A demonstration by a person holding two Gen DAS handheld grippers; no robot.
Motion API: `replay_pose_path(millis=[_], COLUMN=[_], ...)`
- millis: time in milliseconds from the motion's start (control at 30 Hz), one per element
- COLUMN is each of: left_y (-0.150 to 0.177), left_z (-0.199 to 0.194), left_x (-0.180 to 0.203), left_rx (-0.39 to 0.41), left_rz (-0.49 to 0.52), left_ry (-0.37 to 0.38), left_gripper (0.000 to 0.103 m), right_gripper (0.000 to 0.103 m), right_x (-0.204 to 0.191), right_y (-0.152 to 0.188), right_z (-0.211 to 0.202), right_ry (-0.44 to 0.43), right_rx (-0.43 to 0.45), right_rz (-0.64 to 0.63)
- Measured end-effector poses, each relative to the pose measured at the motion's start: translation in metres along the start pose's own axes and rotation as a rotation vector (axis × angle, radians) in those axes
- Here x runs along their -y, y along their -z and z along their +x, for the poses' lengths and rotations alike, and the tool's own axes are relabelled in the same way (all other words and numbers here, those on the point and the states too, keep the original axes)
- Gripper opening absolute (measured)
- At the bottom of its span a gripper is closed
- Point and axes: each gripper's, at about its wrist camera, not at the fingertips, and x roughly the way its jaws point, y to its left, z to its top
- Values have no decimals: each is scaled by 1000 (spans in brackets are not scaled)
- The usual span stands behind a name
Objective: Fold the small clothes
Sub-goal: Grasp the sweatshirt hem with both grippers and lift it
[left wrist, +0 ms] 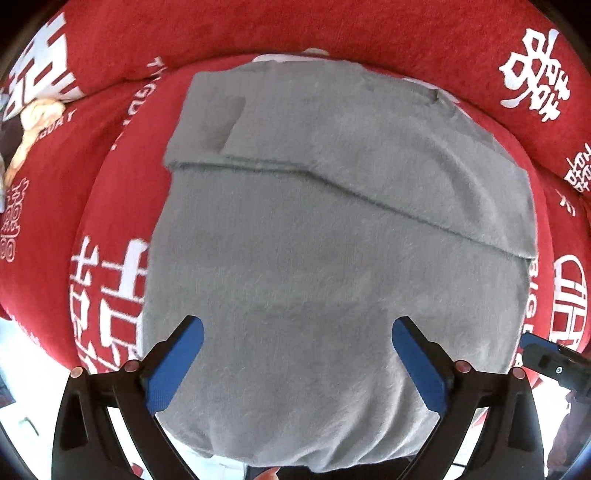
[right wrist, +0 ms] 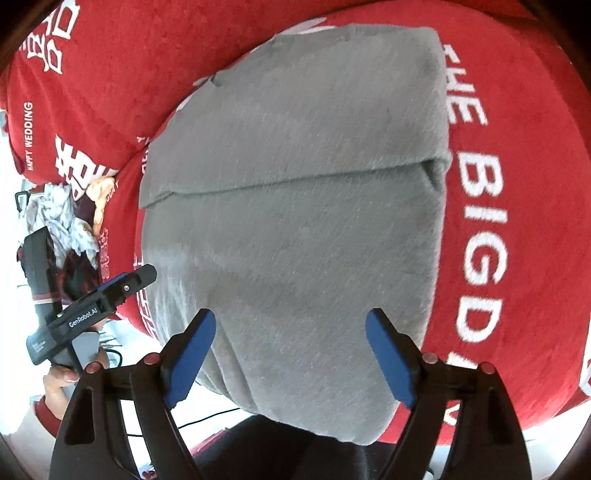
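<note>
Grey fleece garment (left wrist: 332, 240) partly folded, far flap at 12 o'clock turned over; near half remains; both tongs (left wrist: 297, 354) (right wrist: 291, 354) wide, empty

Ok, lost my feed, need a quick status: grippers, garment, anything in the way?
Left gripper open, right gripper open, both empty. Grey garment partly folded, flat on red blanket. Nothing in the way.

Plain grey garment (left wrist: 332, 236) — red cover (left wrist: 369, 33), seemingly white-lettered.
</note>
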Motion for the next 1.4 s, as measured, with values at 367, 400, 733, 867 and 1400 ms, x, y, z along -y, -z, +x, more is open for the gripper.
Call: replay_pose_path(millis=[367, 400, 733, 867, 1400], left_y=[50, 56, 137, 156, 180], left_z=[4, 4, 45, 65, 77], left_x=[-75, -83, -135, -140, -140], left_rx=[-33, -36, -144, -175, -165], left_rz=[-44, -53, -63, -106, -117], left_ry=[104, 117, 214, 252, 333], left_gripper=[102, 102, 102, 102, 28], right_gripper=[86, 86, 86, 86, 8], right_x=[-28, -29, 15, 41, 59], right_y=[39, 47, 128, 153, 181], right_z=[16, 19, 60, 78, 126], right_ry=[50, 61, 120, 127, -62], right_rx=[-9, -15, -119, -143, -171], right_rz=[-22, -20, 61, 125, 185])
